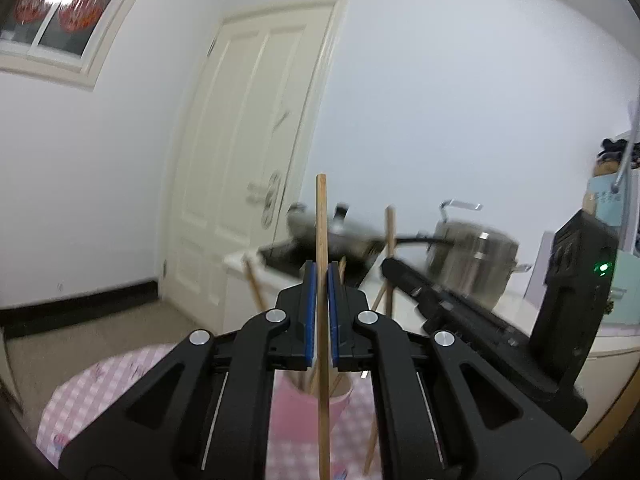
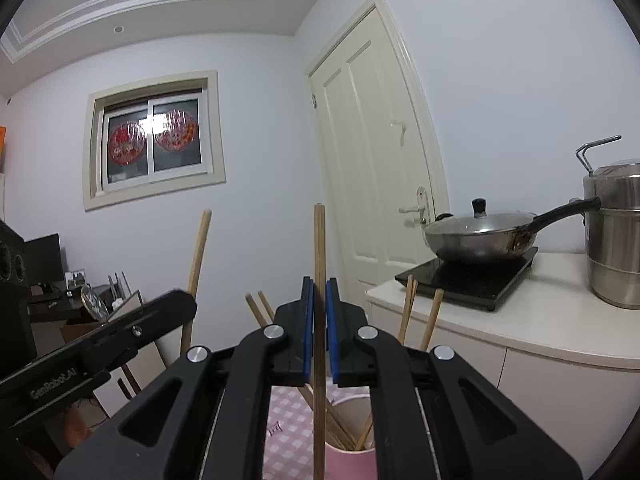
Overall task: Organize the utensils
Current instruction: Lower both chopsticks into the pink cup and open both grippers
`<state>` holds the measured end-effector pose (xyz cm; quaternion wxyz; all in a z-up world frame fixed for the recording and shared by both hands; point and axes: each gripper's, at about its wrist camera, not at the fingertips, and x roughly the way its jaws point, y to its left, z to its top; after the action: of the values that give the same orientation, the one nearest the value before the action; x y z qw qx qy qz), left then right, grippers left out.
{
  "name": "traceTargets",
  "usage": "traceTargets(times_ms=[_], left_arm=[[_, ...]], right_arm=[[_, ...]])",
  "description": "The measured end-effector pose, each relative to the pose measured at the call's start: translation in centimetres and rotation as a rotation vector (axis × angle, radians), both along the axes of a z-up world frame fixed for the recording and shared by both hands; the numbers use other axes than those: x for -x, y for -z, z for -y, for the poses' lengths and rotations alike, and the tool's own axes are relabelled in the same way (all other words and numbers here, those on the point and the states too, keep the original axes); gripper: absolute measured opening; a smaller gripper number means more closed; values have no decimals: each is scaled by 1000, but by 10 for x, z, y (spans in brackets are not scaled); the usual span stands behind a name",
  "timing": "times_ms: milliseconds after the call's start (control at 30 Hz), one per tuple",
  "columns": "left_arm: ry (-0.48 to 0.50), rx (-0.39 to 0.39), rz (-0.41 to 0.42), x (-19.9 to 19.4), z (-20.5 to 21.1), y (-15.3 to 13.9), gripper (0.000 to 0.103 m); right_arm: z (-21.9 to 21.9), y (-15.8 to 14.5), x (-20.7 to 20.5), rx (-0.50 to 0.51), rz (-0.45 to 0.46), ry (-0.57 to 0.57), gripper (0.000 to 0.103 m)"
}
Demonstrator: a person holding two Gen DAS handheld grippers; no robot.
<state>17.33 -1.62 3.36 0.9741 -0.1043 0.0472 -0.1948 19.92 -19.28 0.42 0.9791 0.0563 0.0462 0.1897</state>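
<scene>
In the left wrist view my left gripper (image 1: 320, 276) is shut on one upright wooden chopstick (image 1: 321, 220), which runs between the blue pads. Below it stands a pink cup (image 1: 296, 416) with several chopsticks leaning in it. My right gripper (image 1: 390, 270) reaches in from the right with its own chopstick (image 1: 390, 232). In the right wrist view the right gripper (image 2: 319, 288) is shut on an upright chopstick (image 2: 319, 240) above the pink cup (image 2: 348, 462). The left gripper (image 2: 186, 302) shows at the left, holding a chopstick (image 2: 200, 248).
The cup stands on a table with a pink checked cloth (image 1: 92, 396). Behind it, a white counter (image 2: 540, 320) carries a lidded wok (image 2: 480, 236) on a black induction hob (image 2: 468, 280) and a tall steel pot (image 2: 612, 240). A cream door (image 2: 376, 168) and a cluttered desk (image 2: 60, 300) lie beyond.
</scene>
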Motion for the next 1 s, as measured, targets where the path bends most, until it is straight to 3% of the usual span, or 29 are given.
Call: traceTargets(times_ms=[200, 400, 667, 1000], left_arm=[[-11, -39, 129, -4, 31, -12, 5], [-12, -32, 135, -32, 45, -18, 6], [-70, 17, 219, -54, 43, -15, 6], [-143, 44, 174, -82, 45, 6, 6]], right_arm=[[5, -12, 0, -22, 62, 25, 5], [18, -18, -17, -48, 80, 64, 5], [28, -19, -32, -93, 156, 88, 5], [31, -9, -45, -130, 195, 113, 5]])
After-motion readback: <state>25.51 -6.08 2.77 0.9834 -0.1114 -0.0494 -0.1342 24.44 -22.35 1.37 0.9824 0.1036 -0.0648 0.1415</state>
